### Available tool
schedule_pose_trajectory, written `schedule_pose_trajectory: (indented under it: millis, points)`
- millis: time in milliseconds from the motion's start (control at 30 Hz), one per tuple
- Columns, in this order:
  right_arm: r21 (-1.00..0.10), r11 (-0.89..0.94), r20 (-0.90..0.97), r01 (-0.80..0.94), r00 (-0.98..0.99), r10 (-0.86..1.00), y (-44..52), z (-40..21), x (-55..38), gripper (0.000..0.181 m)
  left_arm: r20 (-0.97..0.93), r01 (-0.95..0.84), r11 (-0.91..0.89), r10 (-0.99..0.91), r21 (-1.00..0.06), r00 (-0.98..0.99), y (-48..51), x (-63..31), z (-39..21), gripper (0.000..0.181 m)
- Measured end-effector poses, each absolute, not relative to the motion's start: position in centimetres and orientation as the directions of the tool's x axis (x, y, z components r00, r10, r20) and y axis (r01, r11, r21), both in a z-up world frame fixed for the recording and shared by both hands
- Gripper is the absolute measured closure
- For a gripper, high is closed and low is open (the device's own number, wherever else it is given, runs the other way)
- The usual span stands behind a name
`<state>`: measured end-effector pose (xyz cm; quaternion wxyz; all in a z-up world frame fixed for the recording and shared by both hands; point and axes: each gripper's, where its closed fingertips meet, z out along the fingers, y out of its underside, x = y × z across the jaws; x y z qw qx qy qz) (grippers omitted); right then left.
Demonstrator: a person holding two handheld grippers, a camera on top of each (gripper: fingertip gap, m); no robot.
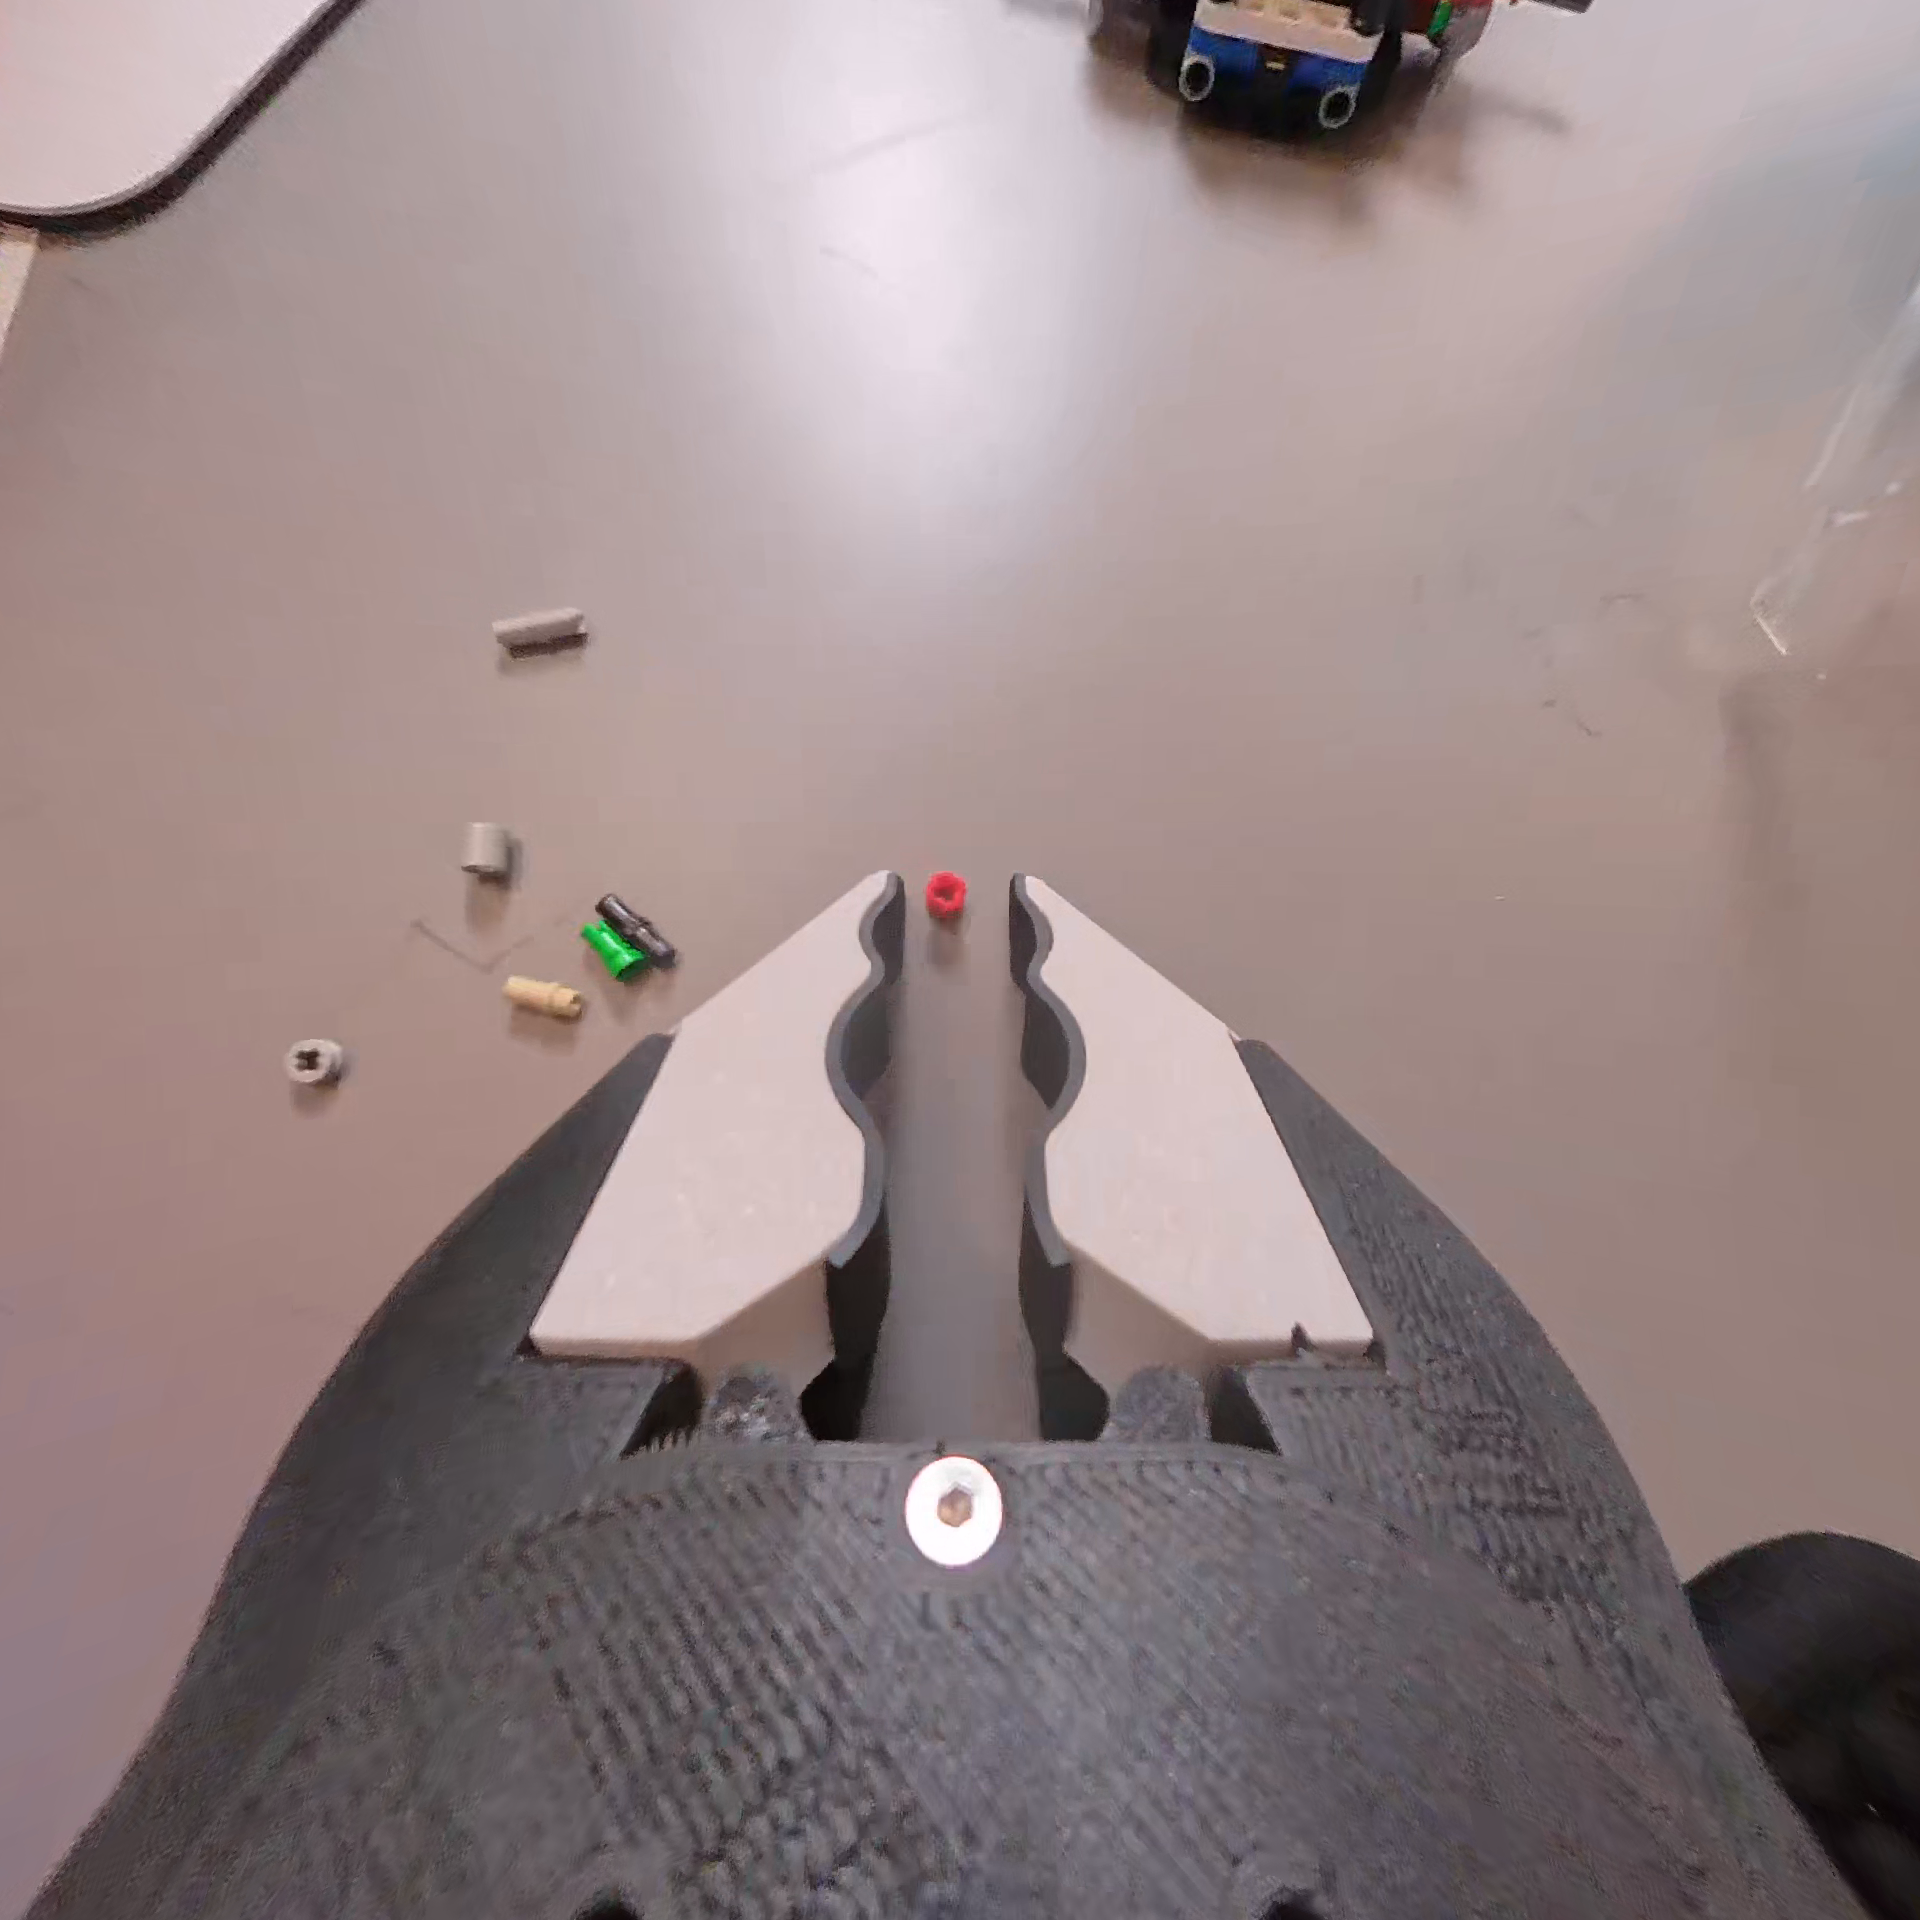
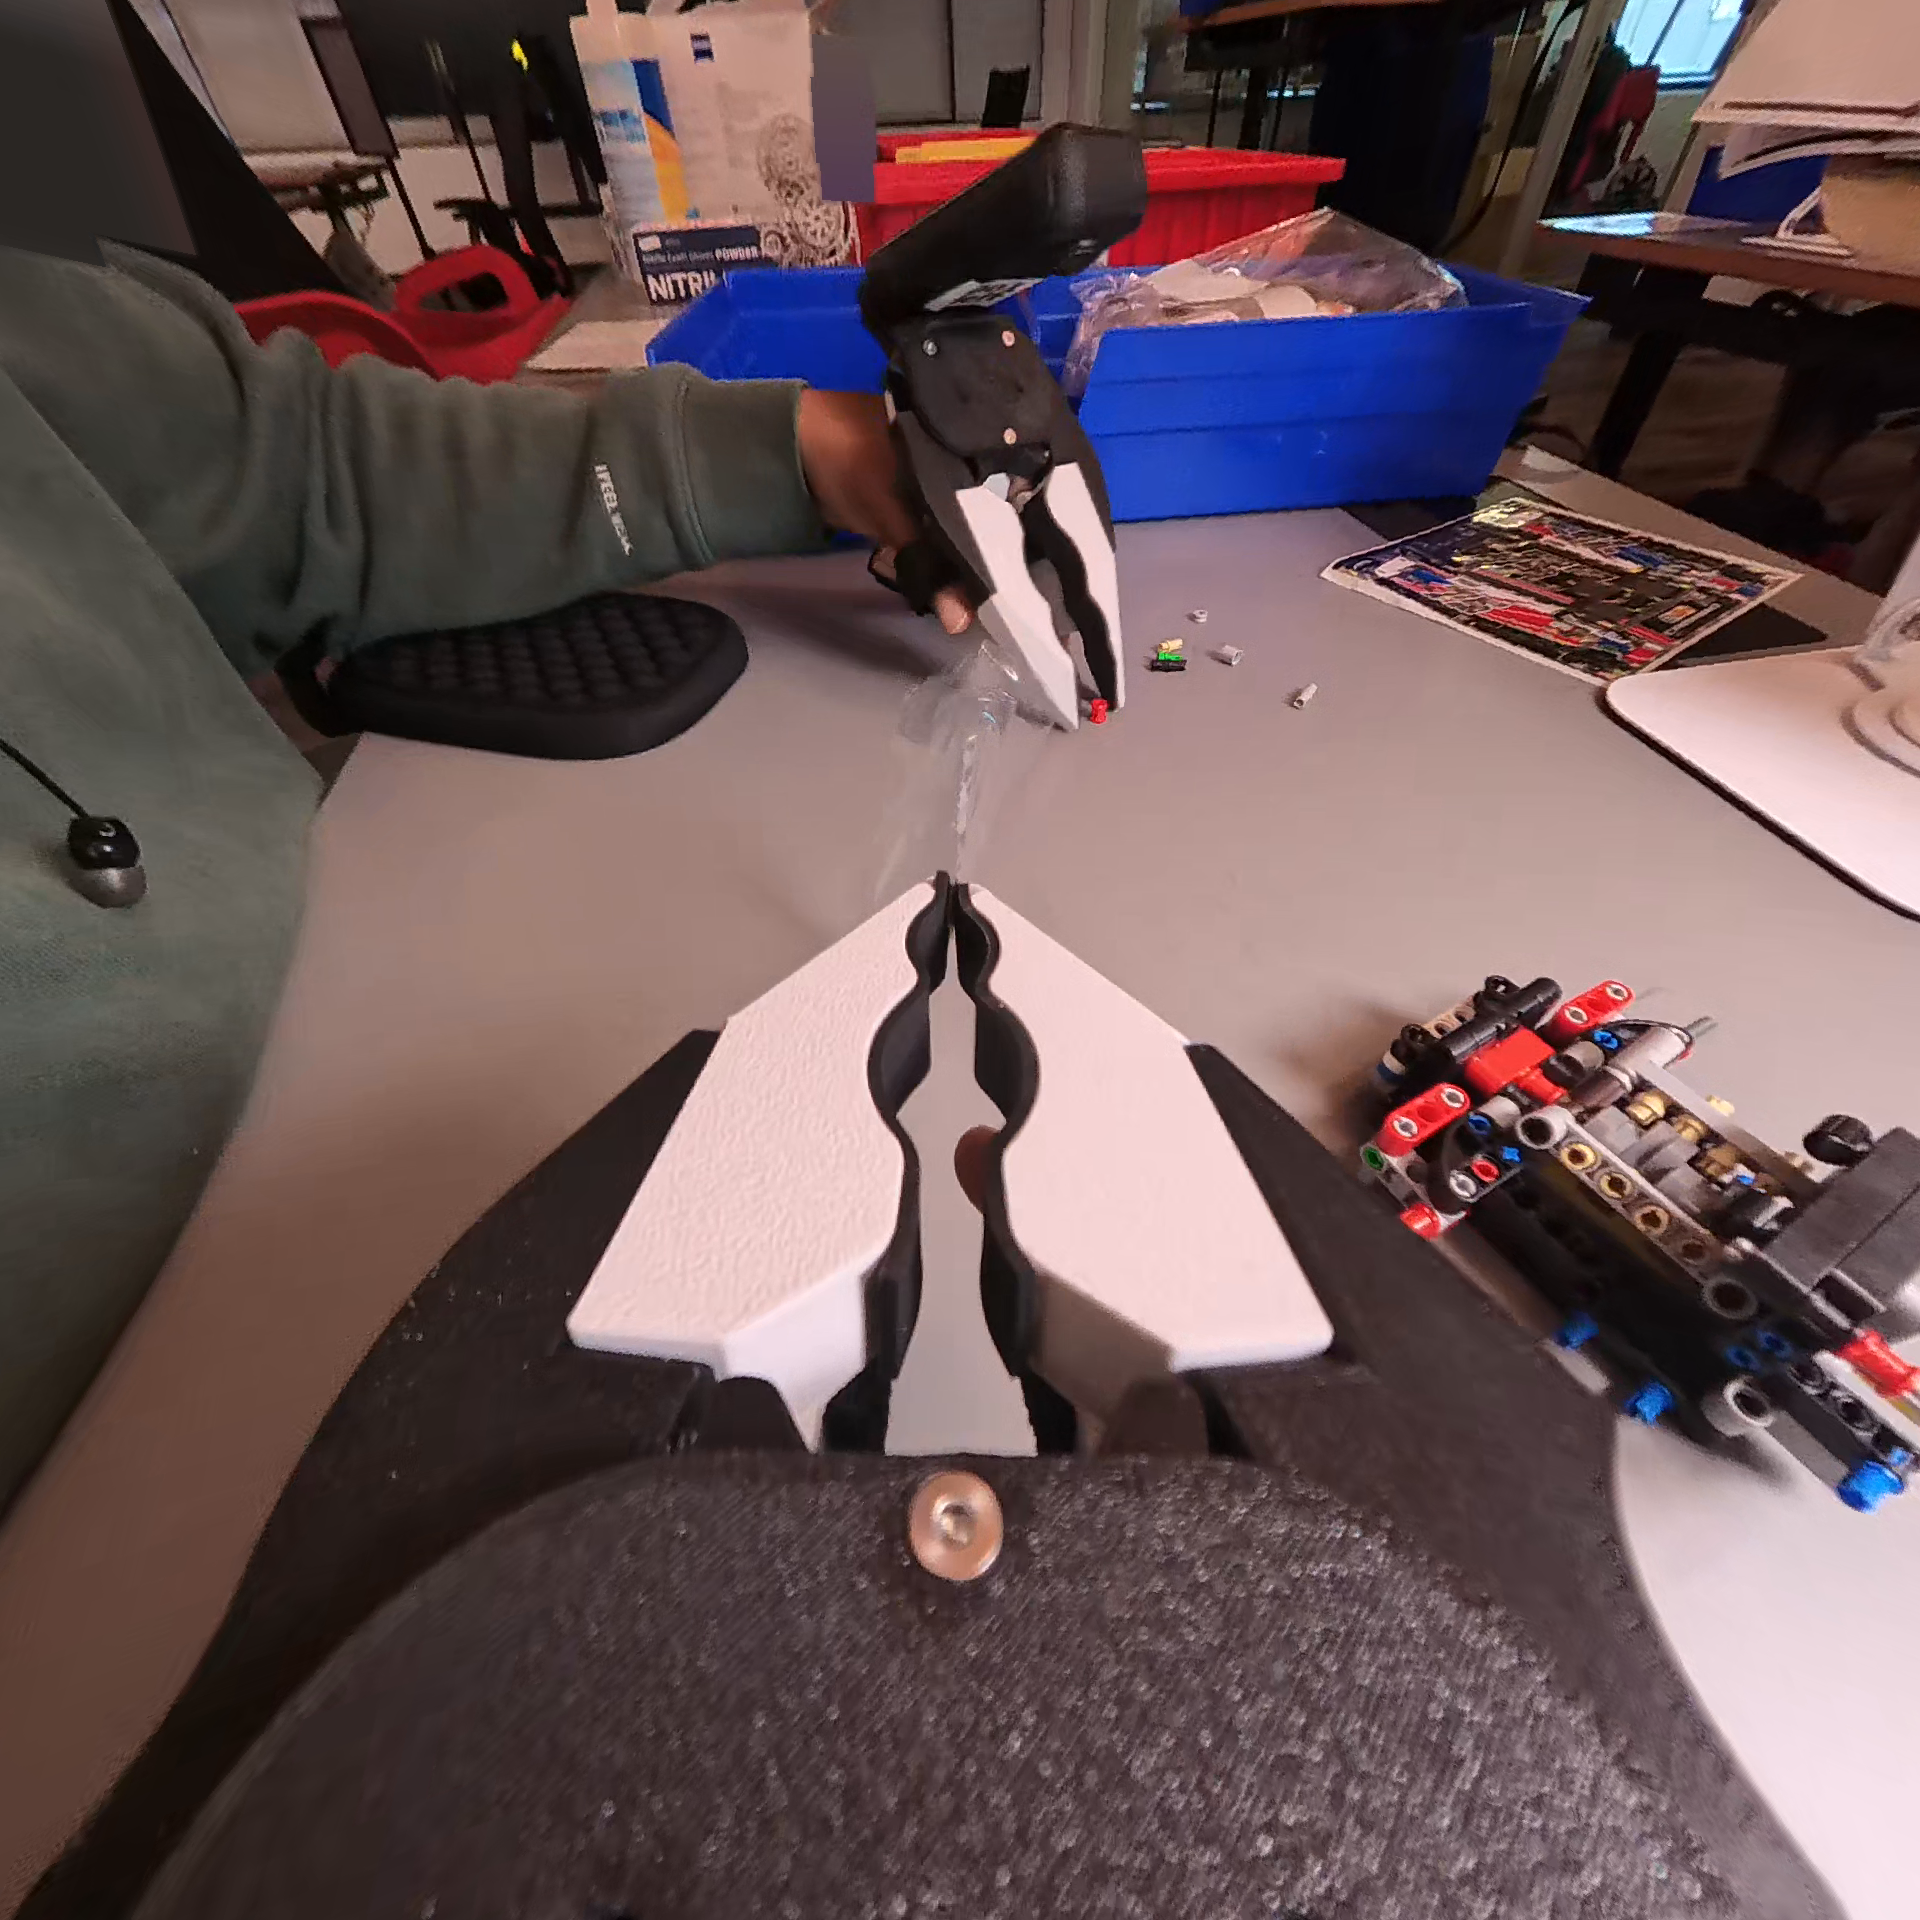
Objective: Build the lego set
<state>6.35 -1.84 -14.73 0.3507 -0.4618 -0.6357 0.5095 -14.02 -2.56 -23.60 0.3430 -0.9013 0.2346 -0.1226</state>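
Note:
My left gripper (image 1: 953,880) is open, tips down at the grey table. A small red lego piece (image 1: 945,896) lies on the table right between its fingertips. In the right wrist view the same gripper (image 2: 1091,717) stands over the red piece (image 2: 1097,711). My right gripper (image 2: 951,888) is shut, and its tips pinch the end of a clear plastic bag (image 2: 956,758) that stretches away from them. The part-built lego model (image 2: 1621,1195), black with red, blue and grey parts, lies on the table to the right of my right gripper. It also shows at the top of the left wrist view (image 1: 1278,62).
Loose parts lie left of my left gripper: a grey axle (image 1: 538,627), a grey bush (image 1: 486,850), a black pin with a green piece (image 1: 623,940), a tan pin (image 1: 542,997), a grey round piece (image 1: 315,1062). Beyond are the instruction booklet (image 2: 1558,582), blue bins (image 2: 1299,395), a black pad (image 2: 540,675). Left tips to right tips: about 25 cm. From my right tips it is roughly 15 cm to the part-built lego model (image 2: 1621,1195); from my left, 25 cm.

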Motion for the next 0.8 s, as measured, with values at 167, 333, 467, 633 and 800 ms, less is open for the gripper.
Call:
schedule_pose_trajectory:
  millis: [167, 333, 467, 633, 800]
  points:
    - [-0.961, 0.142, 0.053, 0.235, -0.35, 0.935, -2.2, -15.3, 6.4, 0.181, 0.05, -0.361, -0.639, -0.531, -0.679, 0.846, -2.6, -13.6, -23.5, 0.171]
    - [-0.947, 0.234, 0.14, 0.221, -0.373, 0.917, -2.8, -15.9, 6.1, 0.181, 0.124, -0.289, -0.419, -0.723, -0.86, 0.68, -3.4, -5.2, -15.4, 0.176]
    - [-0.944, 0.268, 0.173, 0.194, -0.4, 0.9, -4.0, -15.8, 5.8, 0.181, 0.05, -0.37, -0.273, -0.857, -0.888, 0.513, -5.2, 1.0, -11.4, 0.176]
    - [-0.935, 0.308, 0.215, 0.173, -0.415, 0.884, -4.9, -15.7, 6.0, 0.181, 0.032, -0.479, -0.274, -0.89, -0.834, 0.454, -5.9, 2.9, -13.2, 0.176]
    - [-0.933, 0.316, 0.219, 0.171, -0.426, 0.878, -5.1, -15.8, 6.1, 0.181, 0.048, -0.482, -0.285, -0.894, -0.828, 0.446, -6.4, 3.0, -13.7, 0.167]
